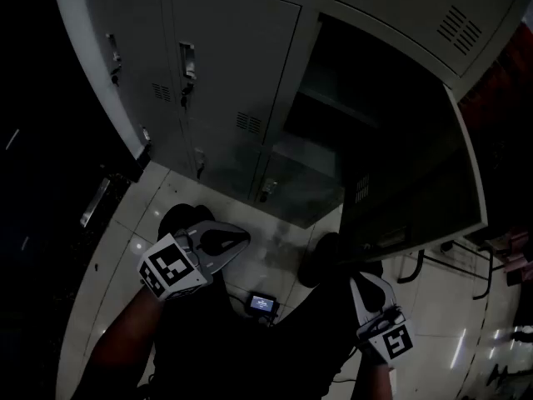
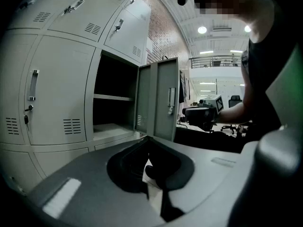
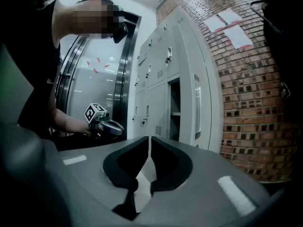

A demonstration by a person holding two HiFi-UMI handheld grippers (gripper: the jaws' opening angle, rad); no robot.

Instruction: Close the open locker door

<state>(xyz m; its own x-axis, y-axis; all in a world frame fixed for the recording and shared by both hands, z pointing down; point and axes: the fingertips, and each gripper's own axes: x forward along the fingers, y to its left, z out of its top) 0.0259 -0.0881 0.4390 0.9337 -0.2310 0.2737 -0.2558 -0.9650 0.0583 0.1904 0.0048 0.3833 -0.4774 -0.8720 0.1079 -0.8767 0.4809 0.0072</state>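
Observation:
The grey locker bank (image 1: 216, 65) stands ahead of me, with one compartment (image 1: 350, 98) open. Its door (image 1: 416, 182) swings out toward the right, above my right gripper. In the left gripper view the open compartment (image 2: 111, 98) shows a shelf, and the door (image 2: 158, 100) stands ajar beside it. The right gripper view shows the door (image 3: 196, 108) edge-on. My left gripper (image 1: 246, 238) is held low in front of the lockers, shut and holding nothing. My right gripper (image 1: 360, 280) hangs below the door, shut and empty. Neither gripper touches the door.
Closed lockers (image 1: 187, 65) with handles fill the left side. A small device with a lit screen (image 1: 263, 304) lies on the tiled floor between the person's shoes (image 1: 179, 219). Chair legs (image 1: 416, 265) stand at the right. A brick wall (image 3: 246, 103) borders the lockers.

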